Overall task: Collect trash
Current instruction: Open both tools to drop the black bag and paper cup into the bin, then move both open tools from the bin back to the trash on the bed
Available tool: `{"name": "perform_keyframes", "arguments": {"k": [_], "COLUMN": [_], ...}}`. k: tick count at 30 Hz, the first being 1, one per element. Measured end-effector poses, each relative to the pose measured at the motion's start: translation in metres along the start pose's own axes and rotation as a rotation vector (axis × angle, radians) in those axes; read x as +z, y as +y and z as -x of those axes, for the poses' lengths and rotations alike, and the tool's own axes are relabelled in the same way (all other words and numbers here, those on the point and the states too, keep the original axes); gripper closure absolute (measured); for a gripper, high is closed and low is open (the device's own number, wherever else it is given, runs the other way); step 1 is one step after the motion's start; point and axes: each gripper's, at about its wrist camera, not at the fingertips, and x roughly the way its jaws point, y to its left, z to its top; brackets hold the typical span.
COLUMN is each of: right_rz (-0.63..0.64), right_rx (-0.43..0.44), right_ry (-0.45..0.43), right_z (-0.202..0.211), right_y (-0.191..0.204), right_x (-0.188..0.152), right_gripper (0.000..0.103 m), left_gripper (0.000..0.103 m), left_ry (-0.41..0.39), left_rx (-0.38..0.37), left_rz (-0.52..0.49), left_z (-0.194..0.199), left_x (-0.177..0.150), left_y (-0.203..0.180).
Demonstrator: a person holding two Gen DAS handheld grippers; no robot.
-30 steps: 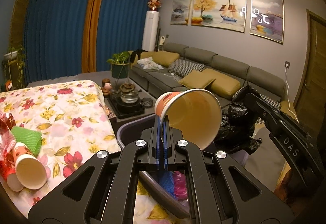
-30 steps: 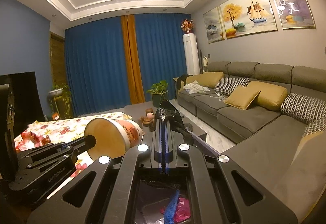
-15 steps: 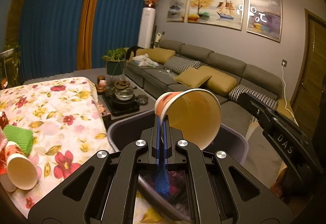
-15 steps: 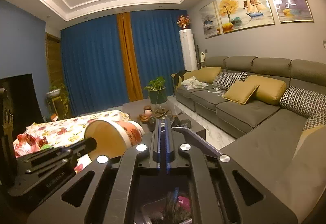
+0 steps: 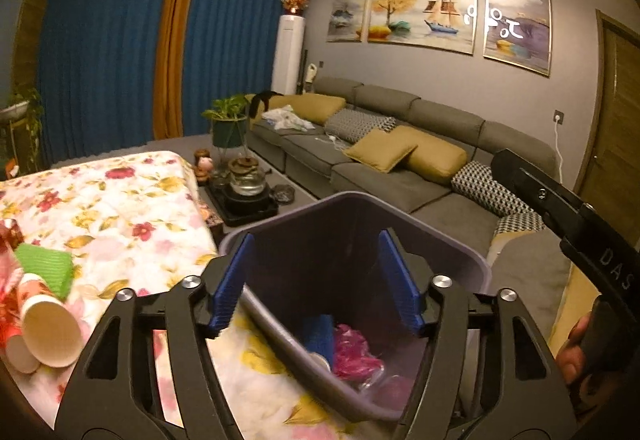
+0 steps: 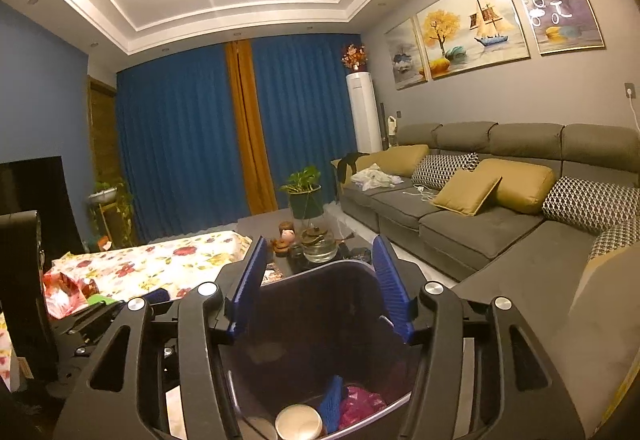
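A grey-purple trash bin [image 5: 460, 252] stands at the edge of the floral-cloth table [image 5: 120, 207]. My left gripper [image 5: 318, 280] is open and empty above the bin's mouth. My right gripper [image 6: 318, 286] is open and empty over the same bin [image 6: 352, 268]. Inside lie a paper cup [image 6: 298, 422], a blue piece [image 6: 330, 404] and pink wrapping [image 6: 362, 402]; the pink wrapping [image 5: 354, 352] also shows in the left wrist view. On the table at left lie a paper cup [image 5: 50, 332], a green sponge [image 5: 46, 266] and red wrappers [image 6: 66, 290].
A grey sofa with yellow cushions [image 5: 400, 155] runs along the right wall. A low tea table with a glass kettle [image 5: 246, 181] and a potted plant [image 5: 228, 123] stands beyond the bin. The right gripper's body [image 5: 580, 224] shows at right in the left view.
My left gripper has opened and the paper cup it held now lies in the bin. My right gripper has opened too; the black bag it pinched is gone from view.
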Motion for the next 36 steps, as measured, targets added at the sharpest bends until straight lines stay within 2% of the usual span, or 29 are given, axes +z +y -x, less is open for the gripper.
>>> {"name": "perform_keyframes", "arguments": {"k": [9, 22, 31, 36], "right_rz": [0.024, 0.051, 0.094, 0.122], "right_rx": [0.046, 0.142, 0.244, 0.328], "right_ry": [-0.001, 0.017, 0.061, 0.103], "right_z": [0.01, 0.021, 0.019, 0.011], "right_y": [0.024, 0.074, 0.129, 0.175], "right_x": [0.001, -0.008, -0.021, -0.032], "right_gripper": [0.044, 0.039, 0.037, 0.037], "left_gripper": [0.026, 0.023, 0.023, 0.023], "left_ry": [-0.018, -0.051, -0.067, -0.073], "left_rx": [0.179, 0.376, 0.56, 0.656], "left_rz": [0.02, 0.087, 0.125, 0.187], "left_z": [0.036, 0.101, 0.148, 0.18], "left_x": [-0.003, -0.018, -0.033, -0.046], "left_y": [0.03, 0.091, 0.147, 0.188]}}
